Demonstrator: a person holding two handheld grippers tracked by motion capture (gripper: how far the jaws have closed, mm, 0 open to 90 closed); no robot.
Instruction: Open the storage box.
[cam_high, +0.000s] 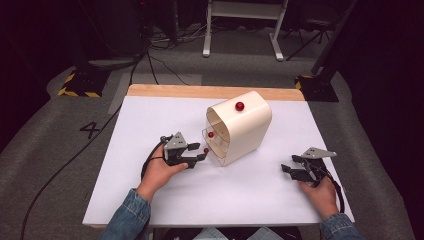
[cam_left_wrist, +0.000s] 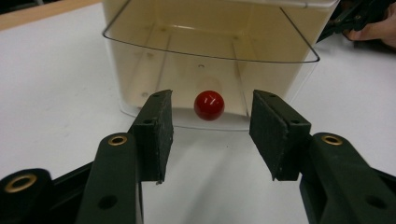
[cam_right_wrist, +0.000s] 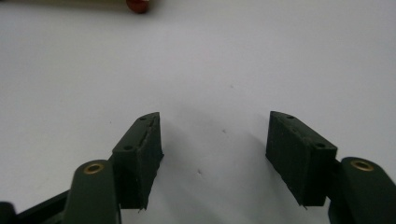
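While the drawer faces it, left gripper gapes, clasping nothing

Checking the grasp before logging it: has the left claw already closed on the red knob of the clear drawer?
No: in the left gripper view the red knob sits between the left claw pads with clear gaps on both sides.

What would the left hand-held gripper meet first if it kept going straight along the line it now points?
Most likely the red knob on the clear drawer of the cream box. It sits centred between the open jaws of the left hand-held gripper, just ahead; the exact gap is hard to judge.
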